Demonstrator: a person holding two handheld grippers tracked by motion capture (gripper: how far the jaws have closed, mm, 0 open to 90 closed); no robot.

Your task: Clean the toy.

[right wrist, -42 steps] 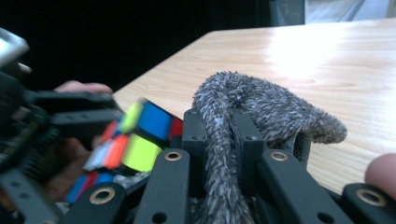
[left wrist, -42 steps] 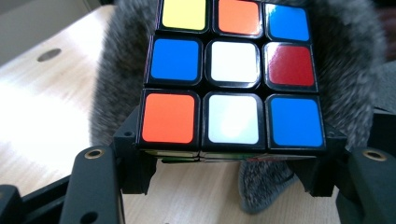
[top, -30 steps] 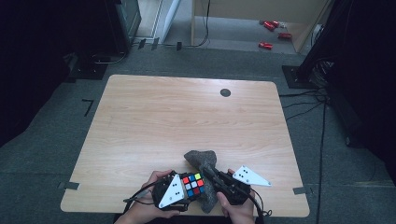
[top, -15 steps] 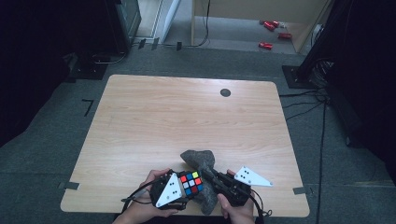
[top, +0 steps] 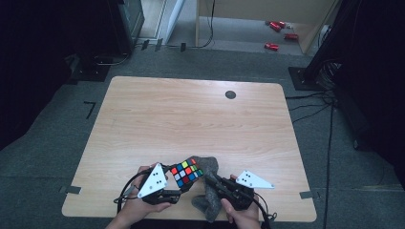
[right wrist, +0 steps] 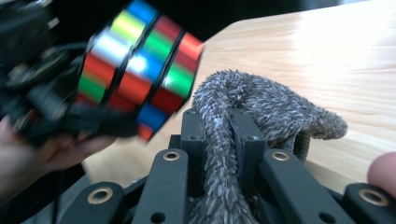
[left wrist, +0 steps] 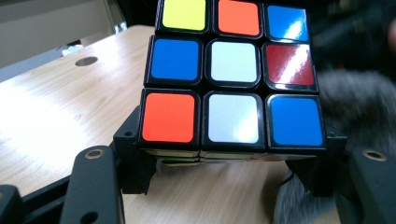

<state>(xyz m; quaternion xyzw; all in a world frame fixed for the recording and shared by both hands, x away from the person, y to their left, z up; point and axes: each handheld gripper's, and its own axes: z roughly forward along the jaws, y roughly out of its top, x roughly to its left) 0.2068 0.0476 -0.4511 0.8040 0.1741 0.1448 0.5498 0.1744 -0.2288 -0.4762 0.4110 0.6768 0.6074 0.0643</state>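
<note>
Cleaning step in hand: left gripper (top: 177,186) fingers clamped on Rubik's cube (top: 186,172), right gripper (top: 216,182) fingers clamped on grey cloth (top: 208,200) beside the cube; next, wipe a cube face

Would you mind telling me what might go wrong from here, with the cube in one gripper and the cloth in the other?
1. The left gripper grips the Rubik's cube only along its bottom layer, so it may twist or tip out.
2. The right gripper pinches just a fold of the grey fuzzy cloth; wiping could pull it free.
3. Both sit close to the table edge, so a dropped cube might fall off.
</note>
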